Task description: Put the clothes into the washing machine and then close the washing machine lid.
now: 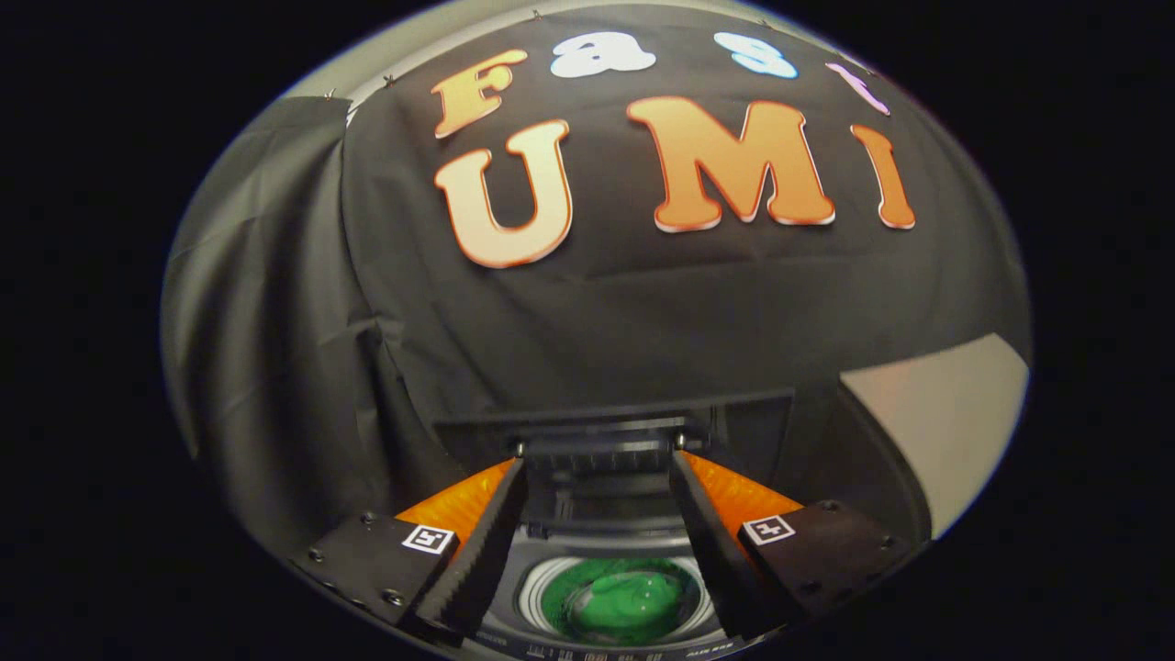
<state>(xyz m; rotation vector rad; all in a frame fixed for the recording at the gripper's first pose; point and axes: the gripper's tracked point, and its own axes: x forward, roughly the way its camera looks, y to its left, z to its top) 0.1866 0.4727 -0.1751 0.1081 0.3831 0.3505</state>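
Observation:
A top-loading washing machine [551, 551] stands below and just ahead of my fingers. Its round tub holds a green garment [624, 597], seen between the fingers. The dark lid [606, 424] stands raised upright at the back of the machine, just beyond the fingertips. My gripper [597, 454] is open, its fingers spread wide with nothing between them, hovering above the tub opening.
The black cloth booth wall [587, 303] hangs close behind the machine. A pale surface [945, 413] shows at the right beyond the cloth. The machine's control strip [624, 654] runs along its near edge.

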